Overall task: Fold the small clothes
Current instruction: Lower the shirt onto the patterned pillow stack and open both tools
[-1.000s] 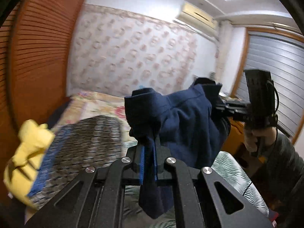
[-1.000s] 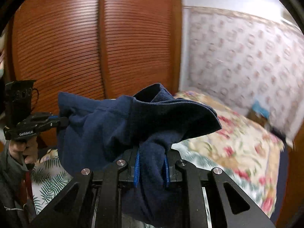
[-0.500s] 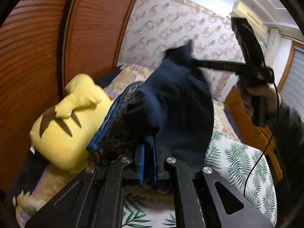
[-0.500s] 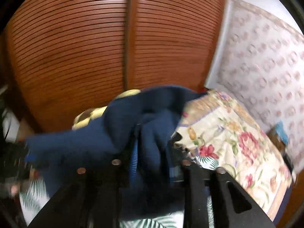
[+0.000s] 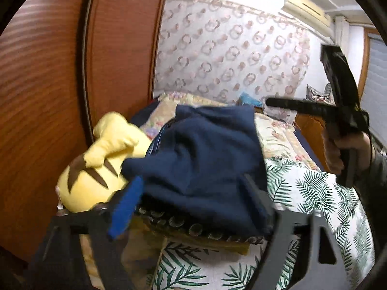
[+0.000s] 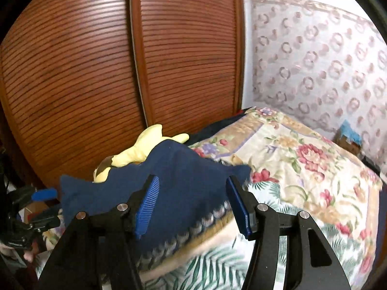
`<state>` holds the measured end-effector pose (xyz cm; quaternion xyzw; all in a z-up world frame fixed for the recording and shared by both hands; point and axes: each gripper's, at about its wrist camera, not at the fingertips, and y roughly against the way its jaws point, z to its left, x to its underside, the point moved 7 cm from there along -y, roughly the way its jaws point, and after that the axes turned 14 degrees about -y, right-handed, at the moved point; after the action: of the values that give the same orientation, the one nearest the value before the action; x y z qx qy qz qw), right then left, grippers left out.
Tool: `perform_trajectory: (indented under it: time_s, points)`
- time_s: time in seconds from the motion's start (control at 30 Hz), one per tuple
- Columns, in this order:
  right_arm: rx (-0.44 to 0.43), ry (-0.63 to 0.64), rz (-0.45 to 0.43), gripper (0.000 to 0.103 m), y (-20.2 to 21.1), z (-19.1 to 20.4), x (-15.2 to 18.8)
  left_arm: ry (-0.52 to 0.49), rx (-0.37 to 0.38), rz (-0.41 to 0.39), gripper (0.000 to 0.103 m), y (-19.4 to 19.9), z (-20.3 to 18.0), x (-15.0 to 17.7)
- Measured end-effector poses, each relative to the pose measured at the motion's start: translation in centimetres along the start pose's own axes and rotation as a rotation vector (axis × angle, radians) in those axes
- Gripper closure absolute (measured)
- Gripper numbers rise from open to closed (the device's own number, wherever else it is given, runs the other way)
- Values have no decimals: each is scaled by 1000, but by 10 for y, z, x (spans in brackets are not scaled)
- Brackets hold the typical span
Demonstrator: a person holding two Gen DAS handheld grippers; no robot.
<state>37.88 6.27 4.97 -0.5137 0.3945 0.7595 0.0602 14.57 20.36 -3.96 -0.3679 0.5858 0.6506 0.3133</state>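
Both the left gripper (image 5: 191,203) and right gripper (image 6: 193,203) have just spread their jaws — the navy garment (image 5: 200,164), pinched aloft a second ago, now lies released. It rests folded on the patterned pile (image 6: 193,220) on the bed (image 6: 302,169) — placing looks done.

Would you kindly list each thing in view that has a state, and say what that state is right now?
Navy garment: released, lying loosely folded on the patterned stack.
Left gripper: open, jaws just opening, cloth between them but not pinched.
Right gripper: open, jaws just opening, clear of the cloth.
Yellow plush toy: lying by the wardrobe, partly under the garment.
Wardrobe doors: shut.
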Motion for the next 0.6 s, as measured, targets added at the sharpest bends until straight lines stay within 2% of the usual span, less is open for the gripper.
perform_trajectory:
  time_s: [0.13,0.27,0.33,0.5,0.6]
  points:
    - [39,-34,-46,43,35,1,26,-49,10,-33,19,11,-19,-11]
    - [51,-66,-69,25,68,3,56,-83,48,-66,19,21,-42,-19]
    - [95,-71,-91,20,84,4,69,-110,52,-72,19,25,-55,-21]
    - [197,-148,-141,18,130,6,100,-165,68,-74,19,35,-85,-19]
    - [223,-195,-183,18,159,12,116,-182,93,-91,19,44,-102,-20]
